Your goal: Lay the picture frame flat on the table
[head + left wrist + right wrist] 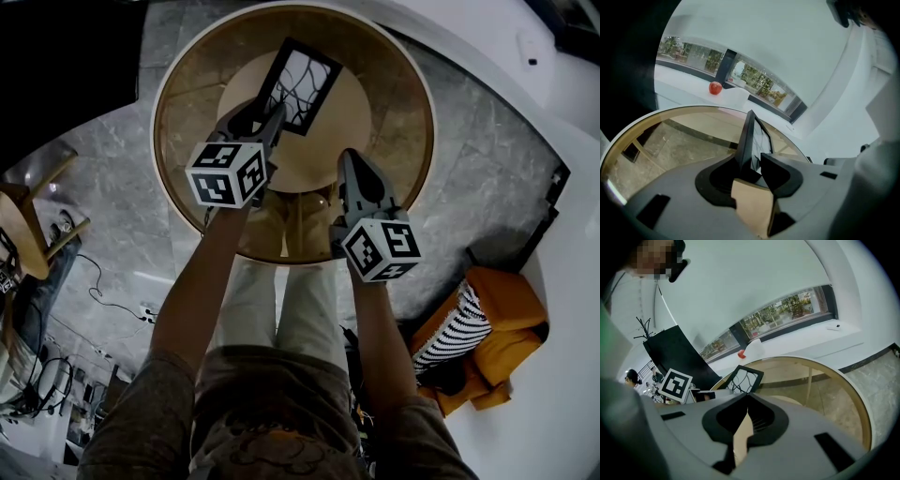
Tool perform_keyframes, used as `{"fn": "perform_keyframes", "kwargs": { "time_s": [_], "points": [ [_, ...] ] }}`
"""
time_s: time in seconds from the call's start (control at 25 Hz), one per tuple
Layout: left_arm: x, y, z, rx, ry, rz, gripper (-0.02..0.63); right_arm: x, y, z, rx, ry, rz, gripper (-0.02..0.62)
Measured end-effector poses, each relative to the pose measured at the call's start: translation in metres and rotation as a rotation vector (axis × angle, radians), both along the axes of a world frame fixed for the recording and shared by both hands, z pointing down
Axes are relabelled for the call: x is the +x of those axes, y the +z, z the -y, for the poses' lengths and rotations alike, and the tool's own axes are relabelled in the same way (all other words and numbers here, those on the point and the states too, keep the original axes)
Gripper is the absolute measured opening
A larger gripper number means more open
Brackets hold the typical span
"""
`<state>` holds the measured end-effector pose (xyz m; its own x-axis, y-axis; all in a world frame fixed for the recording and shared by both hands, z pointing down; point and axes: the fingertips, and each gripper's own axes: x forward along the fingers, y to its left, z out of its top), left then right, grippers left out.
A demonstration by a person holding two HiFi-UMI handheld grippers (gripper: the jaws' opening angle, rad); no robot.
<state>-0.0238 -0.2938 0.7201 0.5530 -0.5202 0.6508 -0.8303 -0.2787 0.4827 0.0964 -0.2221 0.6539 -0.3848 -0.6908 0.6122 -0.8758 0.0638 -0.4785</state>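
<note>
Black-rimmed, the rectangular picture frame with a crack-patterned face point(300, 82) stands roughly upright at the upper centre of the head view, over the round glass-topped counter with a wooden rim point(412, 131); it is not yet flat. The left hand-held gripper point(750, 158) has its jaws apart on either side of the frame's near edge, seemingly not pressing. The right hand-held gripper point(747, 394), lower right, is closed and empty. The next move likely calls for pinching the frame, then tipping it down gently.

Picture frame point(751, 133) standing edge-on between tongs point(749, 158), on table point(679, 140).
</note>
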Motion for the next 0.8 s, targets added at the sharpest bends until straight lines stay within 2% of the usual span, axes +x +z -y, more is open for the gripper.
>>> {"fn": "perform_keyframes", "kwargs": {
  "time_s": [0.8],
  "points": [
    [-0.0034,0.0105,-0.0032,0.006,0.002,0.094,0.201,-0.0016,0.0071,-0.0017,-0.013,-0.014,0.009,0.020]
  ]
}}
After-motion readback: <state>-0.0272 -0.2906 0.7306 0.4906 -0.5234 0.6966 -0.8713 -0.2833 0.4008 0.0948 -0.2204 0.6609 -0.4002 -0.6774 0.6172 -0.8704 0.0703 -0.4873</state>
